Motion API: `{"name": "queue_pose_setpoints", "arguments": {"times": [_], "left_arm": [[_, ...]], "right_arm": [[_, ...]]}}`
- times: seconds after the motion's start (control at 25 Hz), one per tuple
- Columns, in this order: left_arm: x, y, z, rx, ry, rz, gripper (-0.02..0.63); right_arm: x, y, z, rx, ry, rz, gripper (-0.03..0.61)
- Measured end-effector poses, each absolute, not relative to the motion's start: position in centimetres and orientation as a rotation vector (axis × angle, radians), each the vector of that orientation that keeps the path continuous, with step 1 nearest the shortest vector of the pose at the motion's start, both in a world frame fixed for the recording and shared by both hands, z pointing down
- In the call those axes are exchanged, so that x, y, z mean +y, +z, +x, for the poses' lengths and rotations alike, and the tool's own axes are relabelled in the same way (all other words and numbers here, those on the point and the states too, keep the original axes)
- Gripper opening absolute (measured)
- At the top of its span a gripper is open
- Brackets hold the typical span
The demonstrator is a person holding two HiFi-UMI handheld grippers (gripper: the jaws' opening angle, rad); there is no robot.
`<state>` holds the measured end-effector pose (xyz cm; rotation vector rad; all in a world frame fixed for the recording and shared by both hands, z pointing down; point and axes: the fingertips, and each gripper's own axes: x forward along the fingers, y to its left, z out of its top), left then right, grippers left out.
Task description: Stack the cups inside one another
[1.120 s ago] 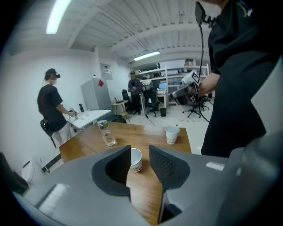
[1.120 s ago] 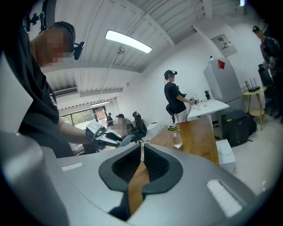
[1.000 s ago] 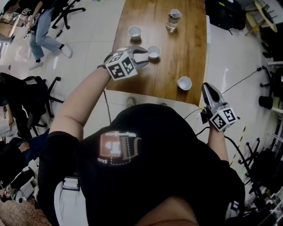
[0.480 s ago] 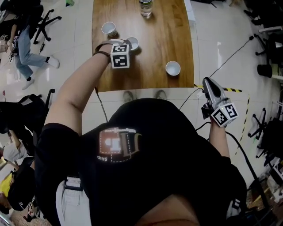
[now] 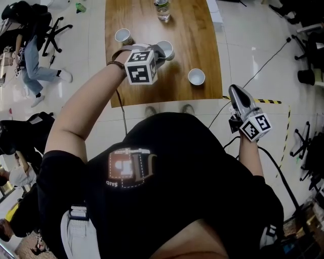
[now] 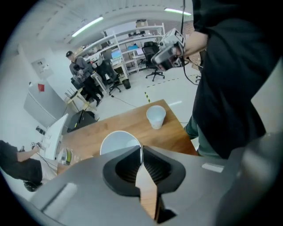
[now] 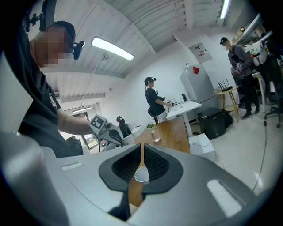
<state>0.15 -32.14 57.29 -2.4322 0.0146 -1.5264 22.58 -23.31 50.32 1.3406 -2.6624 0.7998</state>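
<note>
Task barely begun: no cup sits in another yet, all 3 stand apart on the table (image 5: 147,93). The left gripper (image 5: 161,52) has just been closing its fingers (image 6: 126,165), and they're now pinched nearly together on the rim wall of the middle cup (image 5: 166,49). The thin white edge shows in the slit btw them in the left gripper view; can't tell if the cup is off the wood. The right gripper (image 5: 234,92) hangs off the table's near-right corner, over the floor (image 5: 243,45). Its fingers (image 7: 157,165) are pressed together w/ nothing in them, leaving only a narrow slit thru which the near cup (image 5: 196,77) shows well ahead. The far cup (image 5: 122,35) stands by the table's left edge, apart from the other 2. Left to do, as I read it: carry the gripped cup to one of the others, drop it in, then add the 3rd, so nearly all the stacking remains. Surface: brown wood-grain table, bare apart from the cups & a clear water bottle (image 5: 162,9) at the far end. Room: pale glossy tile floor, black office chairs (image 5: 48,28) & a person in jeans (image 5: 31,63) off to the left. A strip of yellow-black tape (image 5: 266,101) lies on the floor to the right, and shelving (image 6: 132,39) lines the back wall in the left gripper view.
</note>
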Motion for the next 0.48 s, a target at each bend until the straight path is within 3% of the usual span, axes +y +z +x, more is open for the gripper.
{"name": "queue_pose_setpoints", "arguments": {"times": [0.24,0.48], "left_arm": [[-27.8,52.8,6.4,-0.134,-1.402,-2.427,0.018],[-24.8,54.6,9.7,-0.261,-1.444,-2.335,0.018]], "right_arm": [[-23.0,49.8,23.6,-2.680,0.783,1.360,0.035],[-21.5,49.6,25.7,-2.660,0.784,1.417,0.035]]}}
